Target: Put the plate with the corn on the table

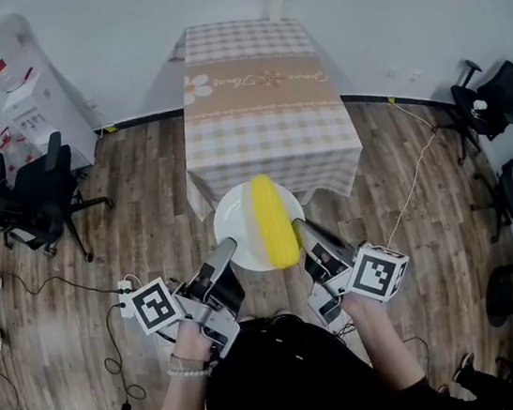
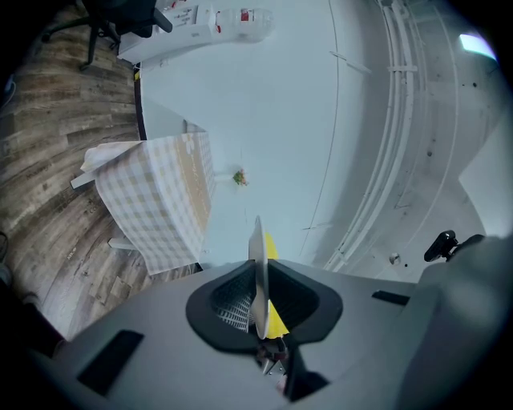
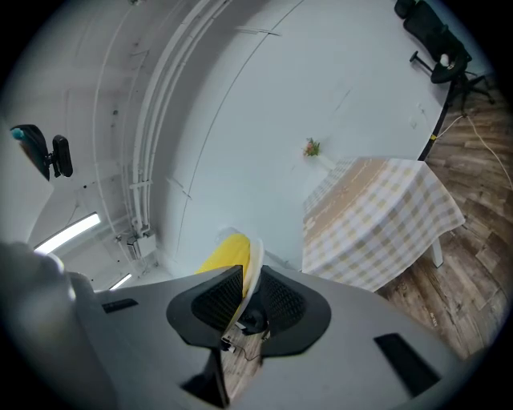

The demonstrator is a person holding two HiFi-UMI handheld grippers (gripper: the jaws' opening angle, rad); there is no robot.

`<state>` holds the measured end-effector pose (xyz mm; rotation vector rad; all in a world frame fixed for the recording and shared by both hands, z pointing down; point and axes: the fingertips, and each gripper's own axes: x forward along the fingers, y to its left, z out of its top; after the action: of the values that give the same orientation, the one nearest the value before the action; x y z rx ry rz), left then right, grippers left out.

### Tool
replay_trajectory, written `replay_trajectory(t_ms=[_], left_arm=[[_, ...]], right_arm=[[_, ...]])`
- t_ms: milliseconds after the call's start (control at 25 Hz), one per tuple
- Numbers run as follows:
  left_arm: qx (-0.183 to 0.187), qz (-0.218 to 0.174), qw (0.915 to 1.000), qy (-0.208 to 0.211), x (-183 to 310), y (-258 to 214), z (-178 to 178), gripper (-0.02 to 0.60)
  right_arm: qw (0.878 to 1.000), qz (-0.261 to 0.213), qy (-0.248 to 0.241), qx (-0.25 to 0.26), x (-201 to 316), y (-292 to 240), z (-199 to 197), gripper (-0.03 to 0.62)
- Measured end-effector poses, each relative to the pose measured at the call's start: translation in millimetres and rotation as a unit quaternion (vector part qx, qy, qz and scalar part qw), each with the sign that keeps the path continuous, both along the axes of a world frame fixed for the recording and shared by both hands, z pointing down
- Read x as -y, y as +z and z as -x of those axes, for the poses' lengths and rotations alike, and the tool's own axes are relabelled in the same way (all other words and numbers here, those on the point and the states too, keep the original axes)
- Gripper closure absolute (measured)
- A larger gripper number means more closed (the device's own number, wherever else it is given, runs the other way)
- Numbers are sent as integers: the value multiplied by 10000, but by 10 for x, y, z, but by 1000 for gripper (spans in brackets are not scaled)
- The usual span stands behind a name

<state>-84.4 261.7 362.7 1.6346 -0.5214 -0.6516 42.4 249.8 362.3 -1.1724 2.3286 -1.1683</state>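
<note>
Head view, white plate (image 1: 236, 219) carrying yellow corn (image 1: 273, 221), left tool (image 1: 229, 245) and right tool (image 1: 299, 227) clamping its rim

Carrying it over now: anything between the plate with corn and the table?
Nothing visible. The plate with the corn hangs by the near edge of the table; a flower vase stands at the far end.

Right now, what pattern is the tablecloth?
The tablecloth is beige-and-white checked, with a tan flowered band; head view shows it best.
</note>
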Motion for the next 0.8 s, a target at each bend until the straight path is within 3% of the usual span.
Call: replay_trajectory(t_ms=[160, 440, 800], left_arm=[[3, 25, 10000, 66, 1, 35, 41, 538], [75, -60, 9997, 224, 11, 77, 127, 538], [118, -77, 9993, 336, -7, 38, 264, 538]], right_arm=[[9999, -9, 51, 119, -5, 25, 59, 496], [9994, 83, 280, -198, -52, 131, 90, 496], [9990, -41, 395, -184, -90, 50, 255, 496]])
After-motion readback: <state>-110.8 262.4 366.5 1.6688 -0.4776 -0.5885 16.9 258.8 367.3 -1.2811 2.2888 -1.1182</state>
